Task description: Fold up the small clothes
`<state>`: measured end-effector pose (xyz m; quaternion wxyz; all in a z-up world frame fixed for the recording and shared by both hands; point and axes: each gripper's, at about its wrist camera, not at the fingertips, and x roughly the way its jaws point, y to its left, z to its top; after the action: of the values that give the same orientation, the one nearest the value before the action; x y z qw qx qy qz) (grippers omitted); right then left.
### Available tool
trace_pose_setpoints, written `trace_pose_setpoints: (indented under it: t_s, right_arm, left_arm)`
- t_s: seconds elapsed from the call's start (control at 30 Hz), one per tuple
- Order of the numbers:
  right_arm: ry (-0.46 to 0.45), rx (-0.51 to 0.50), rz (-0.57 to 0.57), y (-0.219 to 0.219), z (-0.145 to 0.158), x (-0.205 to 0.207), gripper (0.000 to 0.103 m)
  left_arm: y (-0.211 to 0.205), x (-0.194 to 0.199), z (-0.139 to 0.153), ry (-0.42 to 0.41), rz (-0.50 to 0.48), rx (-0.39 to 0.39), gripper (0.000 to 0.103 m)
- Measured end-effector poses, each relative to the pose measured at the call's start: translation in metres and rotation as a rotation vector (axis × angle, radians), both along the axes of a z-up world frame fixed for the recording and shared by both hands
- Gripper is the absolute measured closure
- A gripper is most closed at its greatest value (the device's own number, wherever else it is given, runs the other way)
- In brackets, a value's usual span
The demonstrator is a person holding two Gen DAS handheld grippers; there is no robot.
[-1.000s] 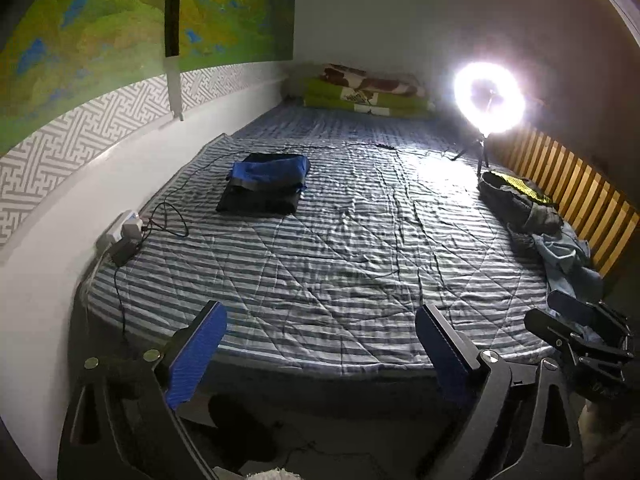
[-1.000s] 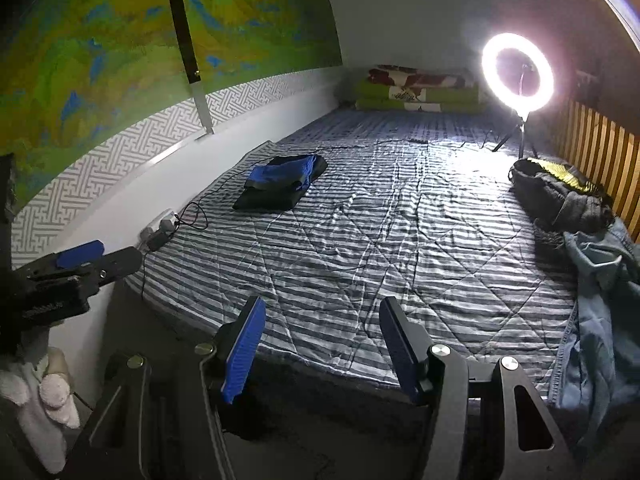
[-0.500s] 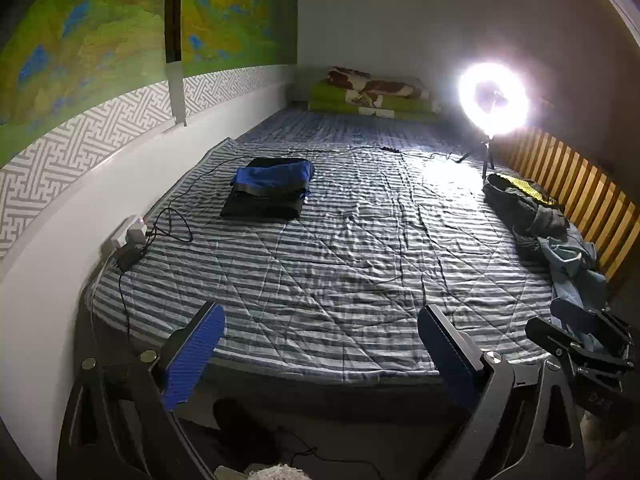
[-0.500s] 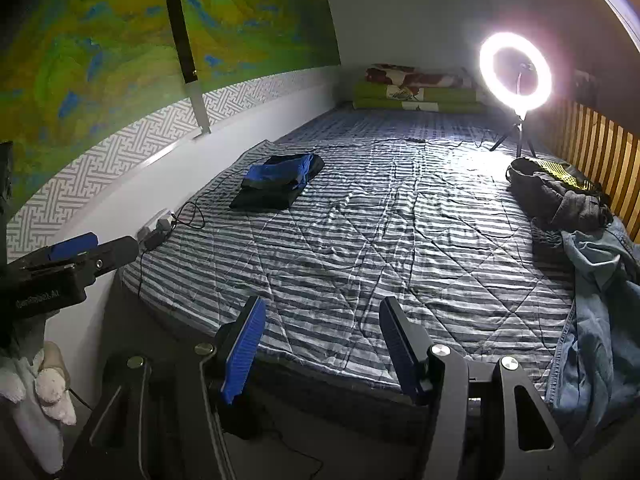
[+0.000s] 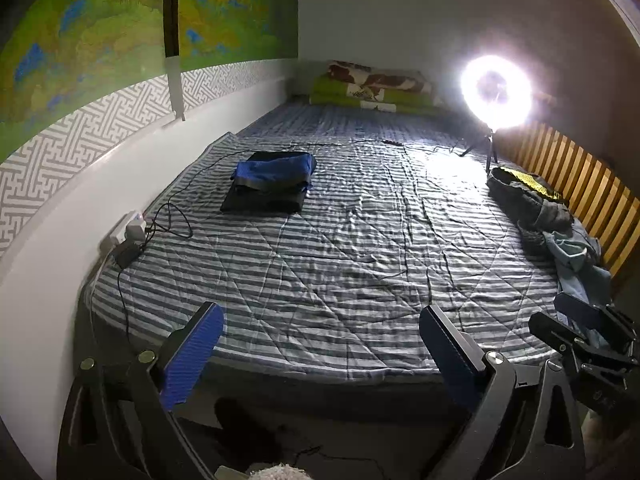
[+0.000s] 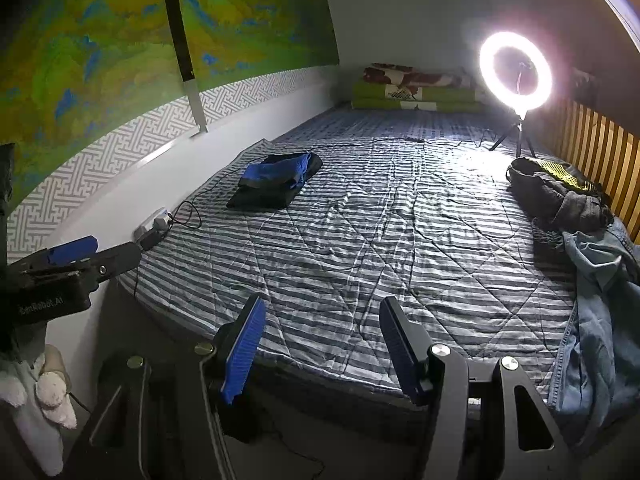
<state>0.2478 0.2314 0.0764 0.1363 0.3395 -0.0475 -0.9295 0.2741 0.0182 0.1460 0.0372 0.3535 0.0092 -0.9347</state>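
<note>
A folded stack of blue and black clothes (image 5: 272, 182) (image 6: 276, 184) lies on the striped bed near the left wall. A heap of unfolded clothes, dark grey with yellow (image 5: 528, 196) (image 6: 560, 192) and light blue denim (image 5: 578, 256) (image 6: 600, 304), lies along the bed's right edge. My left gripper (image 5: 320, 354) stands open in front of the bed's near edge, nothing between its fingers. My right gripper (image 6: 322, 350) is open too, also off the near edge, with the denim to its right. Each gripper shows in the other's view: the right gripper (image 5: 580, 332) and the left gripper (image 6: 80, 260).
The striped quilt (image 5: 340, 248) covers the bed. A lit ring light on a tripod (image 5: 496, 92) (image 6: 516, 76) stands at the far right. A power strip with cables (image 5: 132, 236) (image 6: 156, 226) sits at the left edge. Pillows (image 5: 372, 88) lie at the head. Wooden slats (image 5: 576, 176) line the right side.
Both grippers have drawn slightly back and up from the bed, so more of the dark floor shows below its near edge. Their jaws stay open and the clothes have not moved.
</note>
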Motion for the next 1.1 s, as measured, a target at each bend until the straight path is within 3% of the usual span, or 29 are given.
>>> trace_pose_setpoints:
  t_s: [1.1]
  right_arm:
    - [-0.010,-0.017,-0.008,0.003,-0.004,0.002,0.048]
  left_arm:
    - [0.008,0.004,-0.003,0.001,-0.007,-0.008,0.002]
